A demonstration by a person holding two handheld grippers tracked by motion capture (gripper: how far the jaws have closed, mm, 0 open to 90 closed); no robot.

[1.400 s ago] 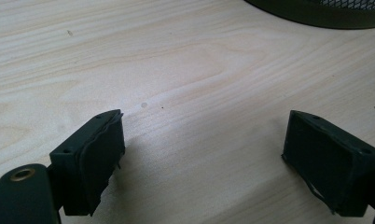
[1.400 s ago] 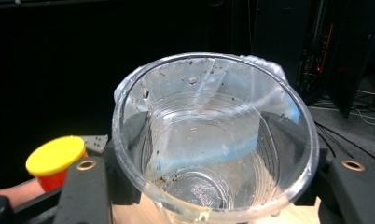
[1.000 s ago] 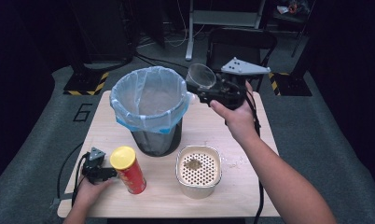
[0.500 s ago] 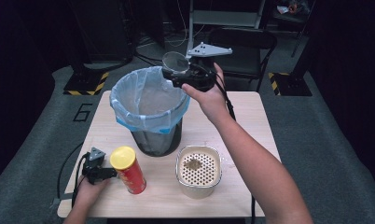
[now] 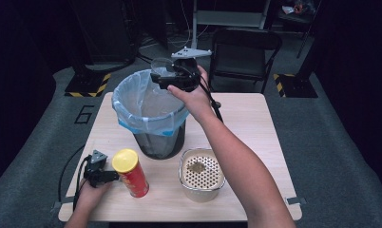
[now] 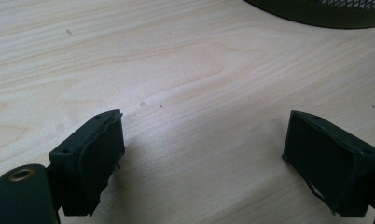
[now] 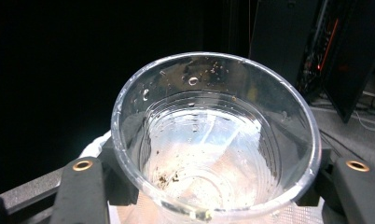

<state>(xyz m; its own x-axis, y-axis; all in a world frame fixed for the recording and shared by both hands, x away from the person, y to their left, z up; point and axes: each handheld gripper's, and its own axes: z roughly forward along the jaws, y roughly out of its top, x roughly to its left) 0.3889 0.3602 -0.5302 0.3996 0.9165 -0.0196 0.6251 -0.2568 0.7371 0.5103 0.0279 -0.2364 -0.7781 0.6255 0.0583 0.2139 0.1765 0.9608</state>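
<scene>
The right gripper (image 5: 166,75) is held above the far rim of the bin (image 5: 153,114), and its fingers (image 7: 80,193) are clamped on a clear plastic cup (image 7: 216,135), one on each side of the cup's wall. In the right gripper view the cup's mouth faces the camera, and dark crumbs and a few droplets cling to its inner wall and bottom. In the high view the cup (image 5: 160,65) sits at the gripper's front, over the back edge of the bin's pale blue liner (image 5: 132,107), with the person's right hand (image 5: 191,95) wrapped around the gripper body and the forearm stretching back across the counter (image 5: 255,123). The bin is a dark mesh basket standing upright near the middle of the counter, its liner folded down over the rim. The left gripper (image 5: 98,172) rests low at the near left corner of the counter, held by the left hand (image 5: 87,194); its fingers (image 6: 90,158) stand wide apart with nothing but bare wood between them, as the left gripper view shows. Just beside that gripper, on its right, a red snack can with a yellow lid (image 5: 129,172) stands slightly tilted. A metal strainer basket (image 5: 202,175) with a perforated bottom sits near the front of the counter, just in front of the bin and to its right, with some brownish residue inside.
</scene>
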